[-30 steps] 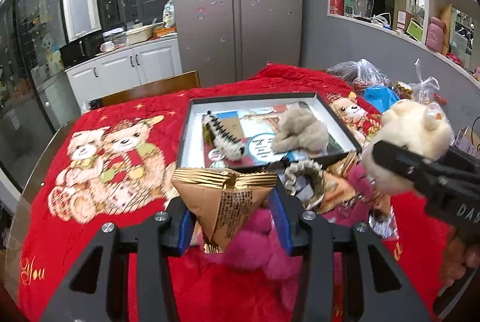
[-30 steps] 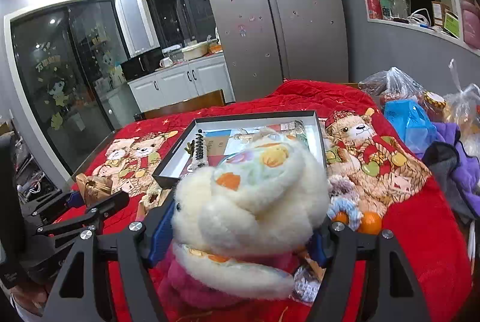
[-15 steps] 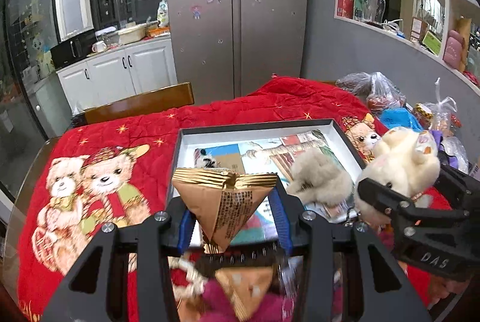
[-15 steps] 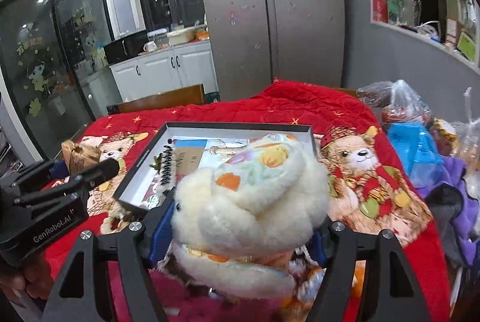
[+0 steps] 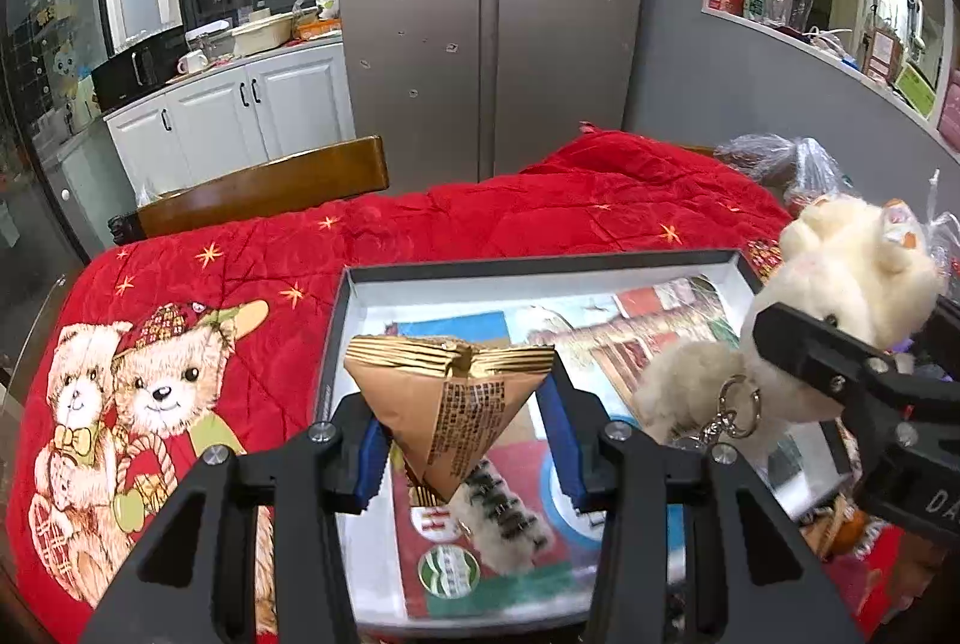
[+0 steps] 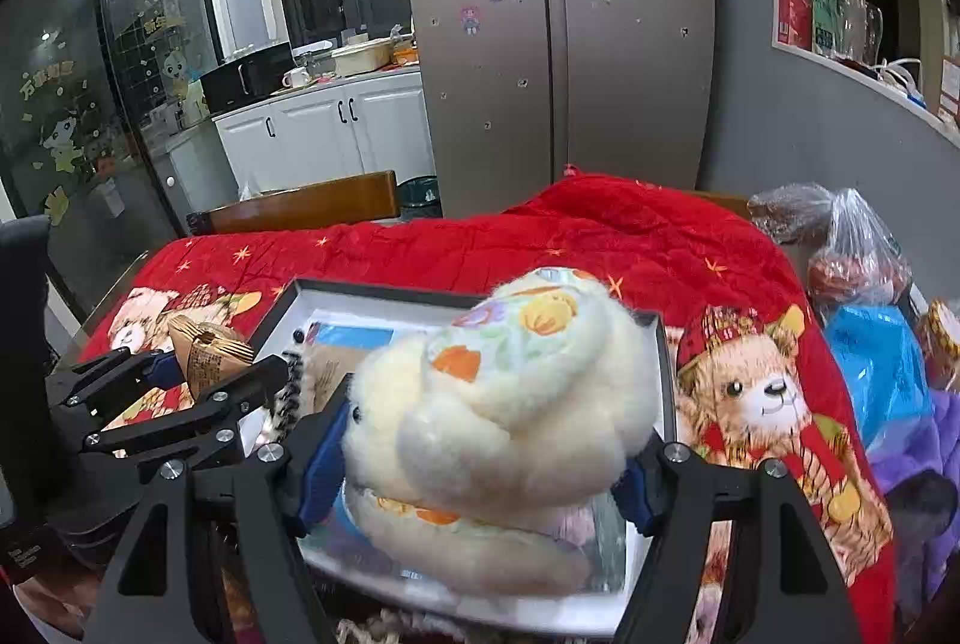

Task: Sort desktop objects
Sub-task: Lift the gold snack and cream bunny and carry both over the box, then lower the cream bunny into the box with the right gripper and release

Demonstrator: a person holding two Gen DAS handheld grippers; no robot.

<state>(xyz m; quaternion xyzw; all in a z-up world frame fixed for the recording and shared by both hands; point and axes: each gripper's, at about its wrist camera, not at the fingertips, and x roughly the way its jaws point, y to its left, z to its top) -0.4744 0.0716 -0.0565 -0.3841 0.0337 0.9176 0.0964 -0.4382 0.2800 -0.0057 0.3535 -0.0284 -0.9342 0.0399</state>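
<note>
Two grippers hang over a red quilt [image 5: 540,206] printed with teddy bears, which spreads beneath and beyond both of them. Under both claws lies a shallow dark-rimmed tray [image 5: 540,264] with a white inner wall and a picture-printed floor. The right gripper [image 6: 480,458] is clamped on a cream plush toy [image 6: 504,404] with a flowered patch, its blue pads pressed into the fur on either side; the toy sits above the tray's right half. Just left of that claw and below it, a tan fluffy keychain [image 5: 690,380] with a metal ring rests on the tray floor. The left gripper [image 5: 468,440] pinches a gold-brown triangular snack packet [image 5: 450,404] by its lower sides, holding it point down over the tray's left part. Beneath the packet's tip, a striped furry hair clip [image 5: 504,512] lies in the tray.
</note>
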